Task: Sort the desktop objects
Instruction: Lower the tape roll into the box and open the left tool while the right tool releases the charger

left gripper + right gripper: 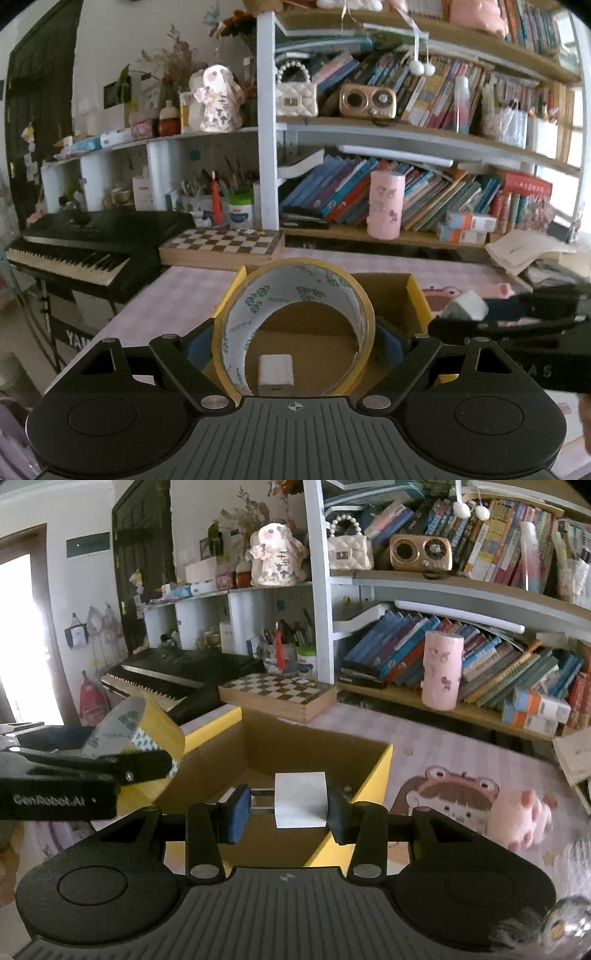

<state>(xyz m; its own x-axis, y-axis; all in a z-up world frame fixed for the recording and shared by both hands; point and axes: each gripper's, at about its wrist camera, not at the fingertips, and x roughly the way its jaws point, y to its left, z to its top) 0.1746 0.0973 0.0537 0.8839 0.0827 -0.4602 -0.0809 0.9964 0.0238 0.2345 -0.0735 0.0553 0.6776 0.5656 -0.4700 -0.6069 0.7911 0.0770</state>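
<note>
We take the yellow box [373, 775] on the counter [443, 738] as landmark. Our left gripper [295, 339] holds the tape roll [295, 295], its jaws spread wide and pressed on the roll's two outer sides; the roll stands on edge with its open core facing along the jaws, so we look straight through it into the box. Our right gripper [284, 808] holds a white block [300, 799]; its jaws are drawn in narrow, with a thin metal part bridging the gap between the left pad and the block, so we judge this a grip, though the contact on that side is not clean to see. Both loads hang above the box: the roll over its left part, by the left wall, and the block nearer the middle and near side. The relation that matters is vertical: the box floor lies directly below both jaws, so each release needs little more than a lowering and an opening. The right hand looks slightly better centred over the cavity; the roll sits close to the left wall and could catch the rim. Inside the box we see one item, a small white charger-like block [276, 373] lying on the cardboard floor; the rest of the visible floor is bare. A pink plush toy [517, 819] lies on the counter to the right of the box, not yet sorted.
</note>
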